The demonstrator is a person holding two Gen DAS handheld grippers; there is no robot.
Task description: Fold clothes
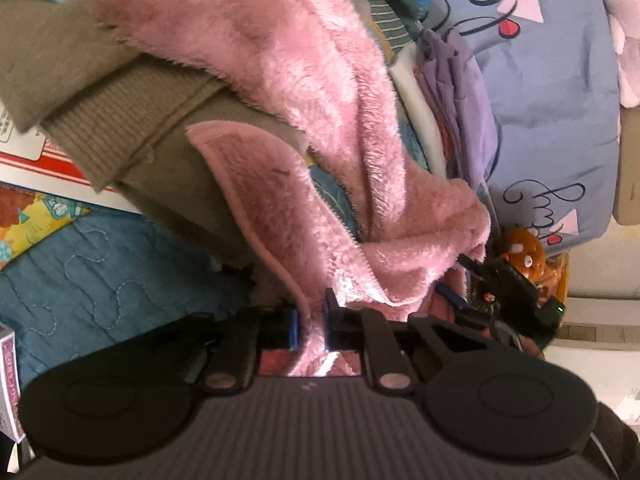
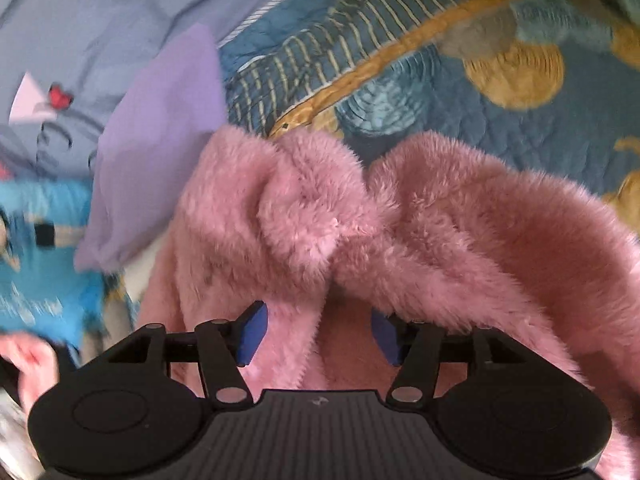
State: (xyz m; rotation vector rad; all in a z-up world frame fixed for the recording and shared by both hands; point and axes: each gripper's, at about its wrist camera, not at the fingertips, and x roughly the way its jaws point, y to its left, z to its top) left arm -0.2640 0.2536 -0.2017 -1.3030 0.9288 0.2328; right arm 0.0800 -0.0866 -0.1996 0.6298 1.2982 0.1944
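The left gripper (image 1: 311,326) is closed on the pink fleece (image 1: 304,92), which hides an olive garment (image 1: 120,128). The right gripper (image 2: 316,334) has its jaws wide apart around fleece. Only its view shows the patterned quilt (image 2: 460,92).

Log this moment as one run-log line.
task: fold clothes | left hand-held gripper: shut on fluffy pink fleece garment | right hand-held gripper: open, fleece between its fingers | surface: blue patterned quilt

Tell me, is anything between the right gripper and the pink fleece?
Nothing visible. The right gripper is open with the pink fleece bunched directly between and ahead of its fingers. The left gripper is shut on an edge of it.
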